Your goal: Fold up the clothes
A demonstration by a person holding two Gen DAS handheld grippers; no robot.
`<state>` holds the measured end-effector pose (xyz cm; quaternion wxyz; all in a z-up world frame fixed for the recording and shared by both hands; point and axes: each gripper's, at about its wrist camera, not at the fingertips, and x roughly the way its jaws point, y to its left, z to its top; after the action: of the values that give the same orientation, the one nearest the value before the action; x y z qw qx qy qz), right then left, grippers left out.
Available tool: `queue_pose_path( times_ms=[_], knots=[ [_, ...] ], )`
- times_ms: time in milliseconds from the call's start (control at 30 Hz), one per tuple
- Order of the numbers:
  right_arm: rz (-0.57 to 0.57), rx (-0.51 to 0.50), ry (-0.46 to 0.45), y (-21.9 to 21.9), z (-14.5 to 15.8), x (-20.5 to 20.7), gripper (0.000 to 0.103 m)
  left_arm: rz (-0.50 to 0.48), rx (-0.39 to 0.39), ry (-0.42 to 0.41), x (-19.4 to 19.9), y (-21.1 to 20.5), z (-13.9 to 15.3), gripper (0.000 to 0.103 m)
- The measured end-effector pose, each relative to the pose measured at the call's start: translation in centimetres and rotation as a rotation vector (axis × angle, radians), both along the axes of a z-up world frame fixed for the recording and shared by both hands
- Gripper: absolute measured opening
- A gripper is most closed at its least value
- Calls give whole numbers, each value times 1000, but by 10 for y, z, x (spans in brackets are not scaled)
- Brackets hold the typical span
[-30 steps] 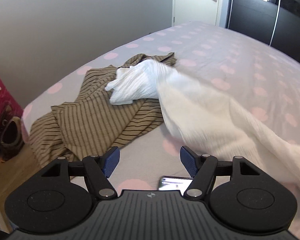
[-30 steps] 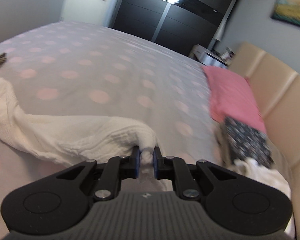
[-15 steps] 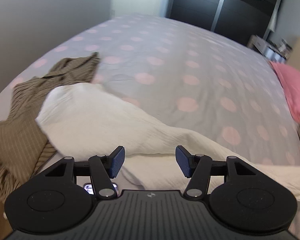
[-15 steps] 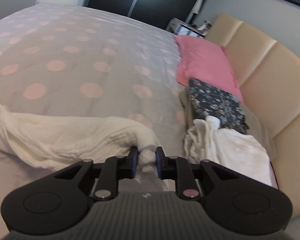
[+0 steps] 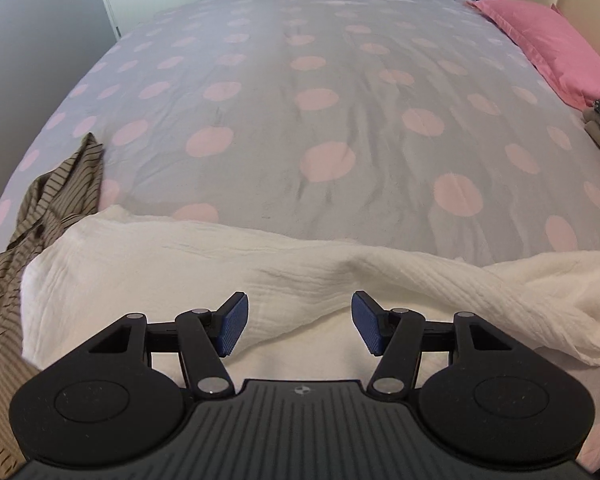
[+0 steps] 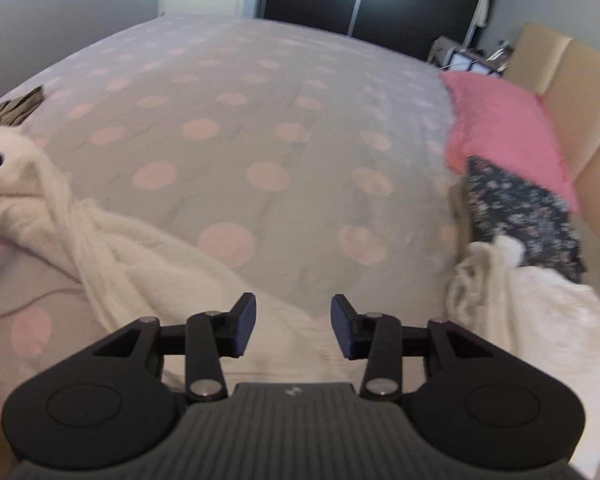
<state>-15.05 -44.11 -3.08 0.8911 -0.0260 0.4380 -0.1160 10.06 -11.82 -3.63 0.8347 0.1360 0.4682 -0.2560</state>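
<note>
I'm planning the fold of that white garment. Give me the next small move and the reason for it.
Probably bring the left gripper down and close it on the near edge of the white garment just below it. Both grippers are open, the right gripper holding nothing, and the garment lies stretched but rumpled across the bed, so an edge needs gripping before it can be flattened.

My left claw [image 5: 296,326] sat with its blue-padded fingers [image 5: 233,326] spread wide, nothing between them, pointing forward and level. My right claw [image 6: 293,328] was likewise parted, its pads [image 6: 342,330] well apart and gripping nothing, aimed ahead at a slight downward tilt.
</note>
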Motion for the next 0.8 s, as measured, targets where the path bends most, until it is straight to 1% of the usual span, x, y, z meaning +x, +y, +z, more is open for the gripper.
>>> queue_pose_path(
  times_ms=[33, 133, 233, 300, 400, 467, 567, 600, 667, 733, 767, 800],
  knots=[
    [21, 8, 19, 6, -9, 7, 46, -12, 7, 6, 3, -2, -4, 56],
    [82, 39, 73, 23, -36, 27, 46, -7, -21, 54, 10, -7, -14, 60],
    [128, 108, 80, 35, -53, 42, 46, -1, -44, 83, 14, -15, -22, 61],
    [145, 133, 86, 41, -62, 48, 46, 13, -68, 108, 18, -21, -25, 61],
    [150, 125, 102, 42, -69, 52, 46, 43, -114, 148, 25, -28, -28, 62],
    [131, 132, 100, 39, -71, 52, 46, 66, -145, 176, 30, -32, -30, 62],
    [103, 148, 95, 34, -73, 53, 46, 110, -164, 223, 36, -39, -35, 62],
    [96, 151, 93, 32, -73, 52, 46, 128, -162, 234, 38, -42, -37, 59],
    [92, 149, 89, 30, -72, 52, 46, 150, -137, 243, 40, -48, -40, 24],
    [90, 144, 84, 29, -71, 51, 46, 168, -107, 247, 41, -54, -43, 16],
    [92, 141, 83, 29, -71, 51, 45, 168, -94, 245, 40, -55, -42, 10],
    [93, 139, 82, 29, -71, 50, 45, 162, -83, 239, 37, -56, -40, 8]
  ],
)
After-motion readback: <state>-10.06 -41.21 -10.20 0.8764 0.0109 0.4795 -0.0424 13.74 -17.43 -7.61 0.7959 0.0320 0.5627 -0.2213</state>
